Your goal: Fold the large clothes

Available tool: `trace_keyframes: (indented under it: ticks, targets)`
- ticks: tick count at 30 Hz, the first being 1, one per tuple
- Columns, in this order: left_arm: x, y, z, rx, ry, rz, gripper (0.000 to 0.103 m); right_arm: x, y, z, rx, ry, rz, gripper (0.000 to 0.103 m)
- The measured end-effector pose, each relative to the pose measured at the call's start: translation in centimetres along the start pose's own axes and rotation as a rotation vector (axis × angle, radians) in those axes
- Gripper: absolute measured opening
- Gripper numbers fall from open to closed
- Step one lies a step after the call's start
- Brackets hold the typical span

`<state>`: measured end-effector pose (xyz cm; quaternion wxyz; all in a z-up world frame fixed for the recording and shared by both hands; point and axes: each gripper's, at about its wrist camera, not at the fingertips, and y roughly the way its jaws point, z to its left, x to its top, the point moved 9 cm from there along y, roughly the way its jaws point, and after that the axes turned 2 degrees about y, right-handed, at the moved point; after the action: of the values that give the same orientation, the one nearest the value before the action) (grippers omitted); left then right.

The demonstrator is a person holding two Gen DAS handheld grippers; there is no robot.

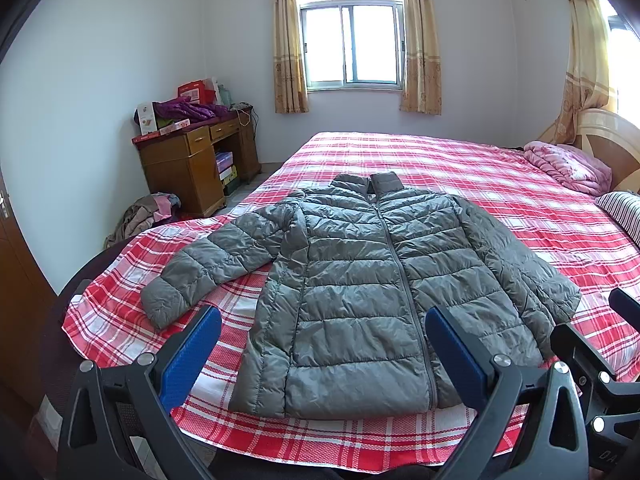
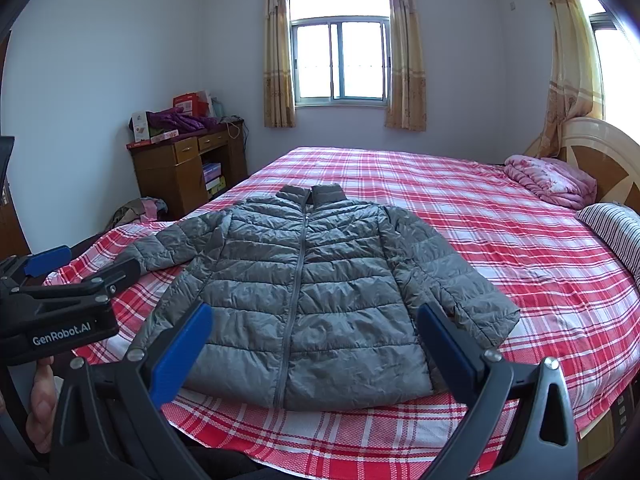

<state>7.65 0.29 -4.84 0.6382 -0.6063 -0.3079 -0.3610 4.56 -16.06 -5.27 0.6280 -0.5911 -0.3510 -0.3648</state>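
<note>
The grey quilted puffer jacket (image 1: 360, 292) lies flat on the red plaid bed (image 1: 500, 184) — collar away, hem nearest. Left tool (image 1: 322, 344) and right tool (image 2: 314, 340) both gape wide, empty — each nearer its own side's sleeve.

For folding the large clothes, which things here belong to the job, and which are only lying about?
Belong to the job:
- grey quilted puffer jacket, spread flat and zipped
- red plaid bed sheet under it
- left gripper and right gripper, both open

Only lying about:
- pink folded quilt
- striped pillow
- brown wooden desk
- purple garment on the desk
- clothes heap on the floor
</note>
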Motion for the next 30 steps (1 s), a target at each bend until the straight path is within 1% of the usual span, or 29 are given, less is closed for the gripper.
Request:
trace_keyframes:
  ticks: [5, 9, 13, 15, 20, 24, 28, 30]
  targets:
    - [-0.2, 0.3, 0.0, -0.002, 0.007, 0.005, 0.102, 0.0, 0.0, -0.1, 0.002, 0.001, 0.003, 0.103]
    - [-0.4, 1.1, -0.3, -0.006, 0.033, 0.013, 0.102, -0.1, 0.1, 0.1, 0.005, 0.001, 0.005, 0.103]
    - [-0.5, 3.4, 0.2, 0.025, 0.057, 0.026, 0.102, -0.4, 1.5, -0.8, 0.023, 0.027, 0.030, 0.103]
    - [-0.5, 4.8, 0.5, 0.031, 0.068, 0.042, 0.102, -0.7, 2.9, -2.2, 0.014, 0.057, 0.053, 0.103]
    - [-0.1, 7.8, 0.7, 0.036, 0.092, 0.053, 0.102, -1.6, 6.1, -6.3, -0.025, 0.137, 0.091, 0.103]
    - [0.5, 11.0, 0.6, 0.037, 0.099, 0.063, 0.102, -2.3, 8.5, -9.6, -0.078, 0.169, 0.119, 0.103]
    - [1.1, 14.1, 0.3, 0.045, 0.119, 0.078, 0.102, -3.5, 11.0, -14.1, -0.131, 0.232, 0.169, 0.103]
    - [1.3, 15.7, 0.1, 0.061, 0.137, 0.086, 0.102, -4.1, 11.8, -16.8, -0.170, 0.277, 0.186, 0.103]
